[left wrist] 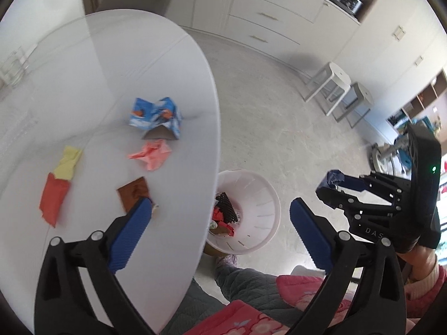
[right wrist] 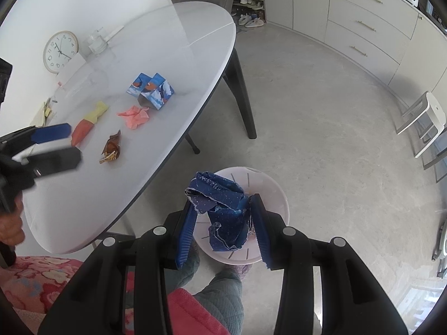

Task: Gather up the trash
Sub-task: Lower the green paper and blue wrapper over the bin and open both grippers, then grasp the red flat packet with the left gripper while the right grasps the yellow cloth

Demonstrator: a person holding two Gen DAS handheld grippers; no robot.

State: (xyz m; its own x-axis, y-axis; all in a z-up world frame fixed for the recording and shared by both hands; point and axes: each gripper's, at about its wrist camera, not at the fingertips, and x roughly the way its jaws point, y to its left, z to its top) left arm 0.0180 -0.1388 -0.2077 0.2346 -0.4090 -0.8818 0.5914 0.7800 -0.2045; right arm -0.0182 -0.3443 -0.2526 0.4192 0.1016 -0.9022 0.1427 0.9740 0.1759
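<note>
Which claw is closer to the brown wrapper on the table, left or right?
Left. The left claw hangs open just above the brown wrapper, one finger right over its edge. The right claw is off the table, holding a blue wrapper over the bin.

The left wrist view looks down from above the near rim of the desk (left wrist: 195, 89), facing forward past its own gripper (left wrist: 215, 217) over the desk and floor. The right wrist view hangs beside the desk, over the floor, looking down on the bin (right wrist: 279, 192) from close above. Both views share the desk top, the bin (left wrist: 259, 195), the floor and the drawer cabinets (left wrist: 268, 14); each also catches the other gripper.
</note>
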